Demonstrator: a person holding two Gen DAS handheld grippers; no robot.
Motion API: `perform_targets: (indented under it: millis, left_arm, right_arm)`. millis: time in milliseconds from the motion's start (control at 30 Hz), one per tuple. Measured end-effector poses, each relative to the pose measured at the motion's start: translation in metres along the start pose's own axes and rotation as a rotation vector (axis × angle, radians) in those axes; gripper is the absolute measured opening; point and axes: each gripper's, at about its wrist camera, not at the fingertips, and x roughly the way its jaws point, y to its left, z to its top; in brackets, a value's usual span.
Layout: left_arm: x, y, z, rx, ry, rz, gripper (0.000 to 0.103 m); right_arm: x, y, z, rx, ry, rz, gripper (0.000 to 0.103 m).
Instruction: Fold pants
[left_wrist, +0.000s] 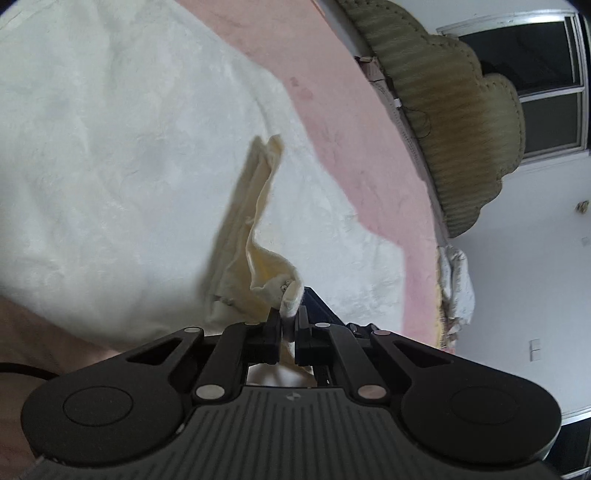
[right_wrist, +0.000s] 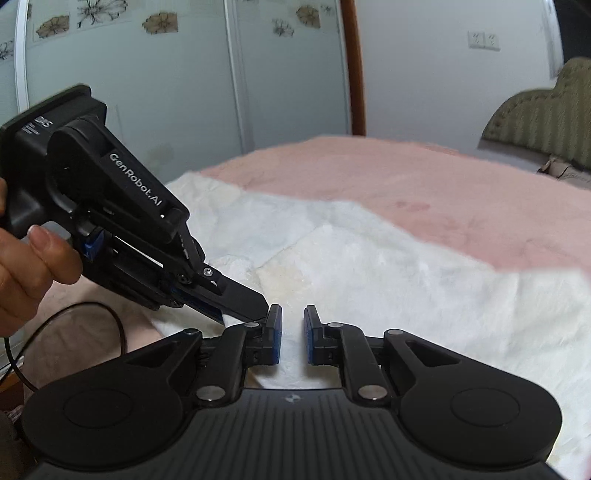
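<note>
The pants, fluffy and white with a cream edge, lie spread on a pink bed cover. My left gripper is shut on a cream hem of the pants, which rises to it in a ridge. In the right wrist view the pants stretch ahead. The left gripper, held by a hand, points its tip right beside my right gripper. Its blue pads stand a narrow gap apart, and white pants fabric fills that gap. The right gripper's dark finger shows just behind the left one.
An olive padded headboard stands beyond the pink cover, with a window behind it. In the right wrist view, wardrobe doors and a wooden post rise past the bed. A black cable loops at the left.
</note>
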Motion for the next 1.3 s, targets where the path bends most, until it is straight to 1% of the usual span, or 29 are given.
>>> perform_targets:
  millis: [33, 67, 100, 133, 200, 233, 267, 333, 433, 500, 567, 600, 633, 700, 733, 767, 800, 833, 900, 967, 1000, 1033, 1067, 1100, 1133, 1200, 1300]
  left_arm:
    - [0.006, 0.007, 0.000, -0.023, 0.025, 0.013, 0.004]
    - [0.011, 0.015, 0.000, -0.041, 0.045, -0.002, 0.005]
    - [0.011, 0.022, 0.001, -0.062, 0.048, -0.031, 0.017]
    - [0.011, 0.028, 0.003, -0.098, 0.061, -0.059, 0.018]
    - [0.010, 0.036, 0.005, -0.134, 0.078, -0.106, 0.018]
    - [0.010, 0.037, 0.006, -0.138, 0.085, -0.122, 0.018]
    - [0.009, 0.036, 0.006, -0.135, 0.087, -0.130, 0.017]
    - [0.004, 0.034, 0.004, -0.112, 0.081, -0.134, 0.017]
    - [-0.012, 0.034, 0.002, -0.074, 0.057, -0.144, 0.018]
    - [-0.028, 0.035, -0.001, -0.051, 0.019, -0.144, 0.018]
    - [-0.049, 0.038, -0.006, -0.027, -0.039, -0.127, 0.018]
    - [-0.061, 0.041, -0.007, -0.018, -0.075, -0.113, 0.018]
    - [-0.075, 0.044, -0.010, -0.010, -0.112, -0.094, 0.018]
    - [-0.105, 0.055, -0.016, 0.000, -0.197, -0.046, 0.020]
    - [-0.122, 0.060, -0.019, 0.001, -0.244, -0.021, 0.020]
    - [-0.138, 0.066, -0.023, 0.000, -0.291, 0.003, 0.023]
    - [-0.154, 0.072, -0.027, -0.006, -0.338, 0.027, 0.027]
    - [-0.169, 0.078, -0.031, -0.020, -0.379, 0.048, 0.029]
    - [-0.192, 0.092, -0.038, -0.063, -0.447, 0.068, 0.035]
    - [-0.213, 0.107, -0.042, -0.122, -0.496, 0.068, 0.041]
    - [-0.222, 0.115, -0.044, -0.156, -0.516, 0.054, 0.045]
    - [-0.228, 0.122, -0.046, -0.189, -0.529, 0.033, 0.049]
    - [-0.232, 0.128, -0.047, -0.219, -0.536, 0.007, 0.056]
    - [-0.235, 0.133, -0.046, -0.244, -0.538, -0.020, 0.064]
    - [-0.239, 0.139, -0.045, -0.272, -0.540, -0.040, 0.067]
    - [-0.240, 0.149, -0.042, -0.322, -0.541, -0.055, 0.069]
    - [-0.238, 0.158, -0.037, -0.360, -0.519, -0.087, 0.069]
  right_arm:
    - [0.004, 0.000, -0.002, 0.001, 0.016, -0.008, 0.012]
    - [0.003, -0.001, -0.004, 0.003, 0.010, -0.012, 0.012]
    - [0.002, -0.001, -0.003, 0.011, 0.012, -0.013, 0.012]
    - [-0.001, -0.002, -0.001, 0.020, 0.006, -0.020, 0.013]
    - [-0.009, 0.000, 0.001, 0.026, -0.029, -0.040, 0.013]
    - [-0.008, 0.001, 0.001, 0.027, -0.032, -0.042, 0.013]
    - [-0.006, 0.001, 0.002, 0.026, -0.013, -0.043, 0.013]
    - [0.006, 0.006, 0.000, 0.017, 0.047, -0.057, 0.014]
    - [0.003, 0.007, 0.005, 0.040, 0.032, -0.061, 0.015]
    - [0.002, 0.011, 0.009, 0.035, -0.003, -0.046, 0.015]
    - [0.010, 0.016, 0.010, 0.019, 0.024, -0.026, 0.015]
    - [0.016, 0.019, 0.010, -0.008, 0.042, -0.042, 0.015]
    - [0.018, 0.021, 0.010, -0.027, 0.039, -0.058, 0.015]
    - [0.018, 0.023, 0.016, -0.005, 0.025, -0.068, 0.015]
    - [0.017, 0.025, 0.019, 0.004, 0.000, -0.050, 0.015]
    - [0.016, 0.029, 0.024, 0.003, -0.017, -0.027, 0.015]
    - [0.018, 0.038, 0.029, -0.018, -0.028, 0.005, 0.015]
    - [0.021, 0.049, 0.034, -0.054, -0.031, 0.035, 0.015]
    - [0.033, 0.079, 0.043, -0.154, -0.026, 0.105, 0.016]
    - [0.045, 0.112, 0.047, -0.265, -0.020, 0.171, 0.025]
    - [0.051, 0.130, 0.048, -0.334, -0.015, 0.194, 0.037]
    - [0.057, 0.148, 0.046, -0.411, -0.011, 0.204, 0.053]
    - [0.062, 0.163, 0.044, -0.484, -0.015, 0.202, 0.059]
    - [0.068, 0.177, 0.040, -0.569, -0.023, 0.187, 0.062]
    - [0.076, 0.190, 0.037, -0.642, -0.024, 0.163, 0.062]
    - [0.088, 0.206, 0.029, -0.735, -0.016, 0.123, 0.061]
    - [0.099, 0.213, 0.029, -0.772, -0.036, 0.072, 0.060]
